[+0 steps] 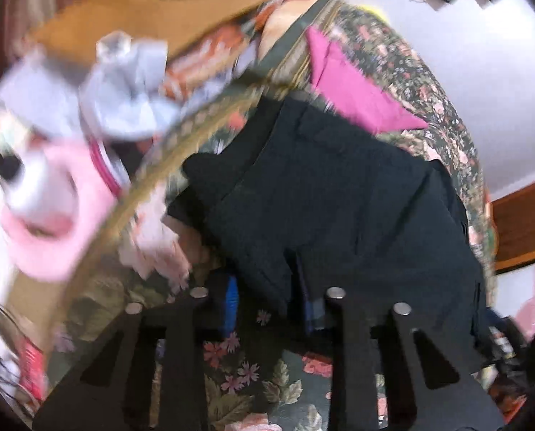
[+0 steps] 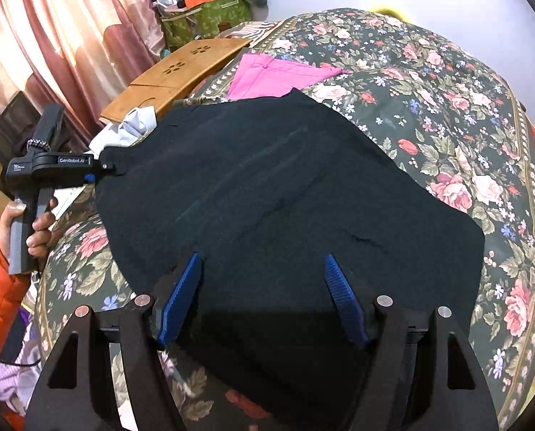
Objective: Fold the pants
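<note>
- While the black pants (image 2: 285, 194) lie spread on the floral bed (image 2: 447, 115), you appear to be partway through: they look doubled at least once, though dark cloth hides the layers.
- Your left gripper (image 2: 111, 168) seems clamped on the pants' far-left edge; its own view is blurred, so the grip is a judgement.
- Your right gripper (image 2: 263, 298) hovers with jaws spread over the near edge, holding nothing.
- Left to do, probably: a further fold and squaring; the pink cloth (image 2: 271, 72) lies beyond.

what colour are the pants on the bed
The plain black fabric pants on the floral bedspread; clearest in the right wrist view.
</note>
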The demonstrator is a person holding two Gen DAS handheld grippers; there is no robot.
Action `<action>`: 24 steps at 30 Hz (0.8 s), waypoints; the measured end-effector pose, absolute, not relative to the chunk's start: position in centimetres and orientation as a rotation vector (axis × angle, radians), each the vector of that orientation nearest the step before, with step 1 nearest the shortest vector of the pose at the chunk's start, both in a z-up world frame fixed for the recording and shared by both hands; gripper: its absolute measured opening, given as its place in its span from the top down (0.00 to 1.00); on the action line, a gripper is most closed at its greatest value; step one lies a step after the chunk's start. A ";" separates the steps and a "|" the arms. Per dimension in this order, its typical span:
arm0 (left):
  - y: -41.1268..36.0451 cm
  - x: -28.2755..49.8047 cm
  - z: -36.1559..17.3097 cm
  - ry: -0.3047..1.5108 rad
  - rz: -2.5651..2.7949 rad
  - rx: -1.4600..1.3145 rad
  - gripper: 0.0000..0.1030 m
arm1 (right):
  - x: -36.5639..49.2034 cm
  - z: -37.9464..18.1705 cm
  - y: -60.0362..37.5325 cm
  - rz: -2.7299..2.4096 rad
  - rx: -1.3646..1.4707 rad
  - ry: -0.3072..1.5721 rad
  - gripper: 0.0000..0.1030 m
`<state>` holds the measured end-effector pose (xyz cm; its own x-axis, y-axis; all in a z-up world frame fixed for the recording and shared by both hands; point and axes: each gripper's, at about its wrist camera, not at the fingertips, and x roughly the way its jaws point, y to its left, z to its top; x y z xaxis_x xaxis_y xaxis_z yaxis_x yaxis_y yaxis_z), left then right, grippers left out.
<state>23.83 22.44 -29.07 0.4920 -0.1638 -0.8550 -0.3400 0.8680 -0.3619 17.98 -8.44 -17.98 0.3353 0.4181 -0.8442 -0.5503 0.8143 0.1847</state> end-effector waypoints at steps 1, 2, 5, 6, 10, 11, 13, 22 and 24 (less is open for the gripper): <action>21.9 23.7 -27.9 1.033 0.137 -0.478 0.79 | 18.0 -17.7 -8.7 0.637 -0.127 1.059 0.34; 21.4 23.5 -26.6 1.000 0.159 -0.421 0.81 | 17.9 -17.3 -9.1 0.637 -0.106 1.059 0.34; 19.9 23.2 -22.6 0.901 0.201 -0.276 0.83 | 17.6 -16.0 -10.8 0.624 -0.053 1.026 0.34; 19.4 23.4 -21.5 0.879 0.207 -0.243 0.83 | 17.5 -15.6 -11.5 0.612 -0.041 1.013 0.34; 17.0 23.3 -16.2 0.755 0.183 -0.148 0.84 | 17.1 -15.0 -14.0 0.542 -0.025 0.984 0.34; 16.3 23.3 -14.9 0.723 0.169 -0.136 0.84 | 16.9 -15.1 -14.8 0.520 -0.027 0.982 0.34; 14.7 23.1 -12.7 0.671 0.145 -0.110 0.84 | 16.9 -15.4 -15.9 0.499 -0.024 0.989 0.34; 4.2 25.3 -7.2 0.590 -0.142 -0.075 0.87 | 16.8 -18.8 -18.4 0.506 0.069 1.054 0.31; 1.6 26.0 -7.2 0.599 -0.200 -0.070 0.87 | 16.8 -18.8 -18.7 0.517 0.090 1.054 0.31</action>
<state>26.04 1.55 -7.20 0.8073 -0.2067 -0.5528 0.1663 0.9784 -0.1230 16.83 -18.68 -18.82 0.3864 0.4477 -0.8064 -0.3636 0.8774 0.3129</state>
